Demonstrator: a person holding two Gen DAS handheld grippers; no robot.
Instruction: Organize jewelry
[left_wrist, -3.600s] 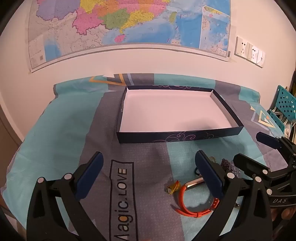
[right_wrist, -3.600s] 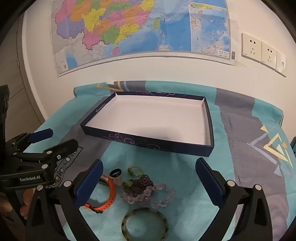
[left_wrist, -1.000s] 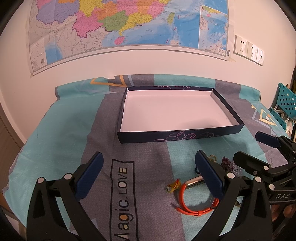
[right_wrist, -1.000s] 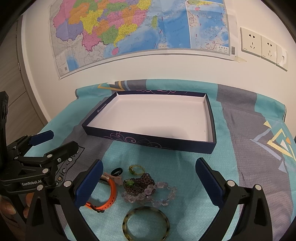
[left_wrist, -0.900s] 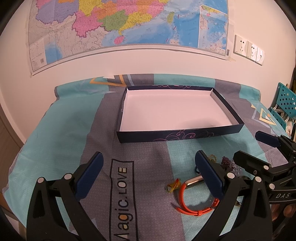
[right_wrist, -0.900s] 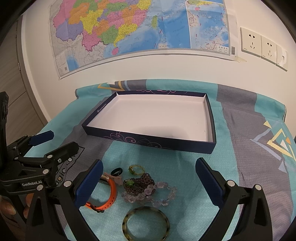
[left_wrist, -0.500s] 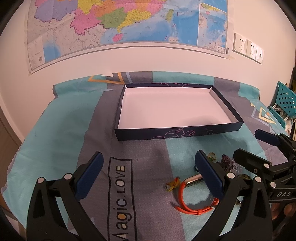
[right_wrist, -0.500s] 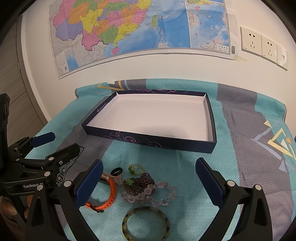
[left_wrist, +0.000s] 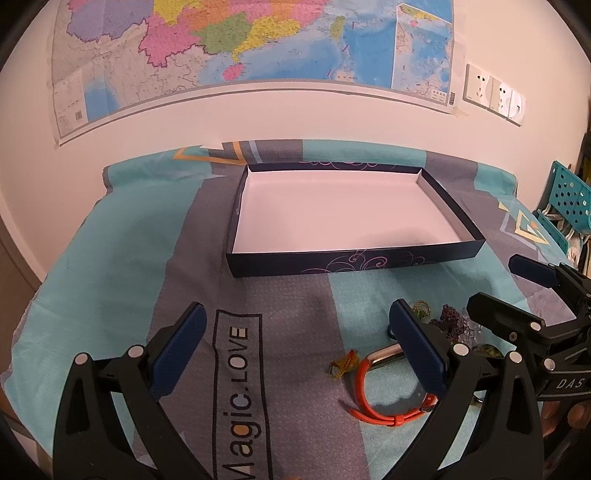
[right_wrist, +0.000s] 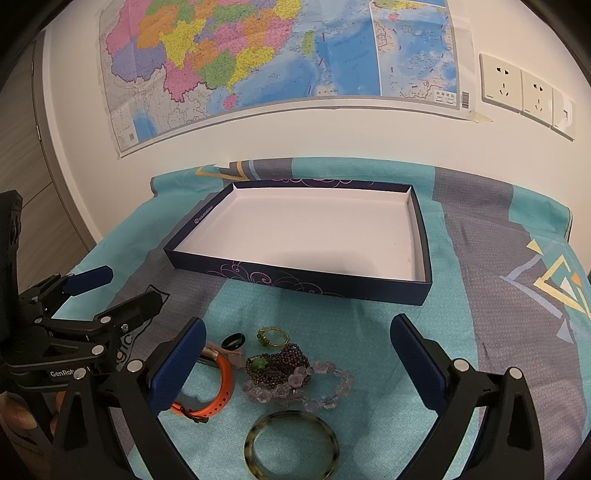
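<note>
Box (right_wrist: 295, 284): dark blue card, white inside, nothing in it, middle of both views.
Jewelry: in a little heap on the cloth-covered surface (right_wrist: 480, 295), low in the right view, near the box's front wall.
Orange band (right_wrist: 221, 391): soft, bendy, light; best pinched on the strap.
Green bangle (right_wrist: 291, 446): hard, round, smooth, maybe slippery; best pinched across the rim.
Clear bead bracelet (right_wrist: 325, 387): floppy, may droop.
Purple bead piece (right_wrist: 280, 365): bumpy, touching the clear beads.
Small rings (right_wrist: 255, 339): tiny, hard to pinch.
Left claw (left_wrist: 295, 350): wide apart, holding nothing.
Right claw (right_wrist: 295, 354): wide apart, holding nothing, above the heap.
</note>
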